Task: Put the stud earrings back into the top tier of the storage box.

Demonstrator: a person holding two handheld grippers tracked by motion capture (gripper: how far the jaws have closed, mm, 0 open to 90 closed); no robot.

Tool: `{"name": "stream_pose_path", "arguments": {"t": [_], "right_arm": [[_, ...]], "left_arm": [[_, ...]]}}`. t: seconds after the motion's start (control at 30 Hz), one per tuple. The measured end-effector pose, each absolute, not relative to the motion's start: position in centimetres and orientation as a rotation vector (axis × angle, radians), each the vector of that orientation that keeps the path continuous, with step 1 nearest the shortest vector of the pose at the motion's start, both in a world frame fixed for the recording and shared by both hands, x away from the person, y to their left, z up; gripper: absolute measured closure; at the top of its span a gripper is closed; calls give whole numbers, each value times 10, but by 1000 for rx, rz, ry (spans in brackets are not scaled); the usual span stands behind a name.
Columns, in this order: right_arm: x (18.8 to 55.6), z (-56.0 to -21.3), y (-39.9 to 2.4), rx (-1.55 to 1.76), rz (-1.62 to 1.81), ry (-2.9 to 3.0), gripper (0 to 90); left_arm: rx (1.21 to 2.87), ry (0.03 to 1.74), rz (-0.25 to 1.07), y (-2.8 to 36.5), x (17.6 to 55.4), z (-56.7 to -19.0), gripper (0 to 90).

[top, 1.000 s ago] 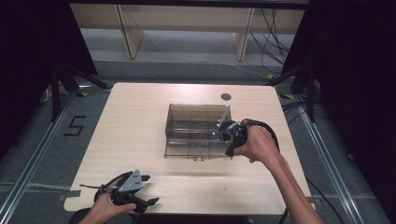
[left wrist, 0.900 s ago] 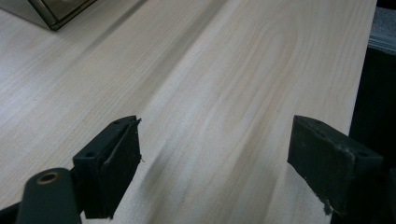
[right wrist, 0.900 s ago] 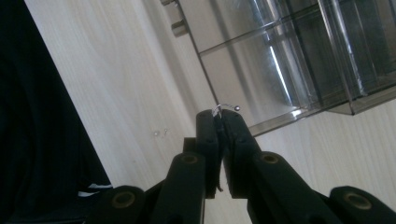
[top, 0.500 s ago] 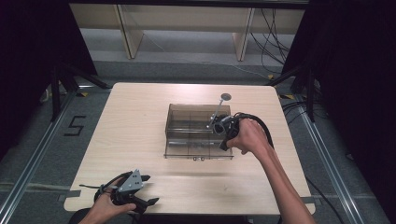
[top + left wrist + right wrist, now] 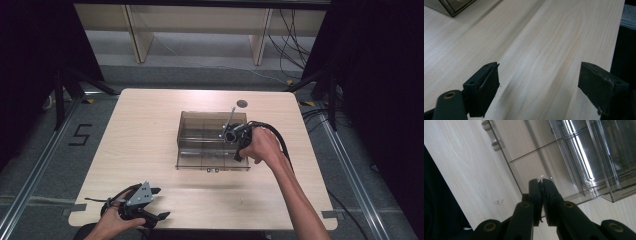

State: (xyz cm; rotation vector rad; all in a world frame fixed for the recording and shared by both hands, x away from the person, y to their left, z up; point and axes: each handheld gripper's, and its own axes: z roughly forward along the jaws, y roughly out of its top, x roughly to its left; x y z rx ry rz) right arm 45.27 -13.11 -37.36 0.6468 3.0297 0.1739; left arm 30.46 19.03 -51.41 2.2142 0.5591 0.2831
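My right tongs (image 5: 541,185) are clamped on a thin wire hook (image 5: 544,177) above the clear compartment box (image 5: 200,131), probably to drop it inside next, while my left tongs (image 5: 537,87) rest apart on the table (image 5: 150,130).

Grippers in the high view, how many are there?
2. The left gripper is open at the table's near left corner. The right gripper is over the right side of the clear box, pinching a thin wire.

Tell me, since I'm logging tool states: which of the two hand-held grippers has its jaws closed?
The right hand-held gripper, over the clear box: its jaws are pressed together on a thin wire hook. The left hand-held gripper is spread wide over bare table.
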Motion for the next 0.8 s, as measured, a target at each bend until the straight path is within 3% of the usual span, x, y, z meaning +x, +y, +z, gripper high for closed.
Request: {"name": "stream_pose_path", "arguments": {"t": [0.53, 0.8], "right_arm": [[470, -399, -123, 715, 35, 3042, 859], [470, -395, -127, 747, 78, 3020, 798]], "left_arm": [[2206, 564, 291, 190, 304, -514, 165], [2211, 561, 275, 190, 304, -514, 165]]}}
